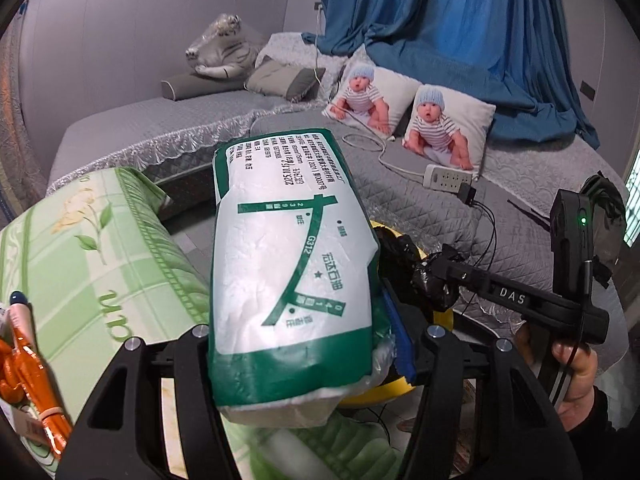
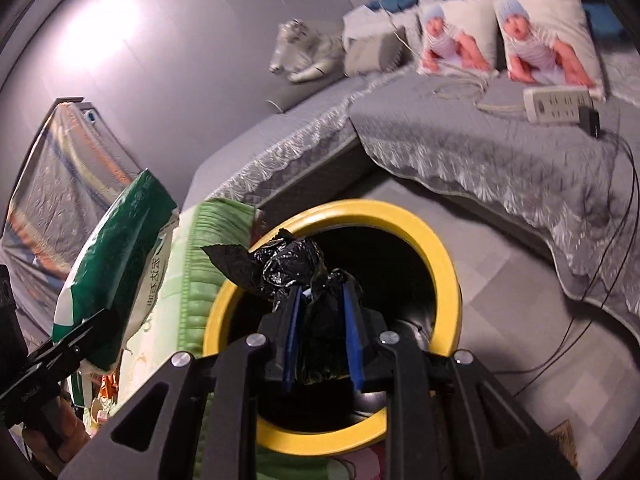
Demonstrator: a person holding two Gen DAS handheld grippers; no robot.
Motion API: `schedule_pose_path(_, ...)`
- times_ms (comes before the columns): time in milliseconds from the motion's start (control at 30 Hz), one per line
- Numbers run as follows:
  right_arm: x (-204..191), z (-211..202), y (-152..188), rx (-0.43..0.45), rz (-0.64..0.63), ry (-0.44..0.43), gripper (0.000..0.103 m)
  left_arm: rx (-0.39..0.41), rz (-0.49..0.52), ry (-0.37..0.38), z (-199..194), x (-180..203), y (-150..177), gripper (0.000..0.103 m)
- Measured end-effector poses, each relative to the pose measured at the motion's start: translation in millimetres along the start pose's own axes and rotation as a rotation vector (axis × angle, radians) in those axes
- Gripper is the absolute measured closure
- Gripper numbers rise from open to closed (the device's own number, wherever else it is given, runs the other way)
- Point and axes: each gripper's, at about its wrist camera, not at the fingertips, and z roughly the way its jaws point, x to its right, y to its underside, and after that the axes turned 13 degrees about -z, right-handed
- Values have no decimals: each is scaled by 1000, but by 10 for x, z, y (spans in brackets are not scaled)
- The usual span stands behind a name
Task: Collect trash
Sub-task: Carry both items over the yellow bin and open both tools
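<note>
While left tongs (image 1: 304, 344) are gripping: green-and-white plastic tissue pack (image 1: 292, 264), near-left of bin.
Right tongs (image 2: 320, 344): pinching crumpled black plastic bag (image 2: 296, 268) over yellow-rimmed round bin (image 2: 436, 240).
Advice: centring before releasing.

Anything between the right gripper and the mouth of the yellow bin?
Only the crumpled black bag the right gripper is shut on; it hangs over the yellow-rimmed bin. The right wrist view shows this best.

The right gripper (image 2: 320, 312) pinches crumpled black bin-liner plastic (image 2: 288, 268) over the near rim of a yellow-rimmed bin (image 2: 436, 248), while the left gripper (image 2: 76, 344) grips a green-and-white packet (image 2: 116, 264) beside it.
</note>
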Motion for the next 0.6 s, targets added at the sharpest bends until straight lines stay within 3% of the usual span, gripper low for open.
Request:
schedule_pose_path(300, 207, 181, 7, -43, 40, 23, 81, -76, -79, 9, 451, -82, -99, 43)
schedule_pose_path(467, 212, 140, -32, -27, 47, 53, 64, -35, -115, 18, 394, -72, -164, 16)
schedule_pose_path(600, 284, -6, -31, 10, 76, 113, 61, -4, -176, 30, 268, -158, -216, 12)
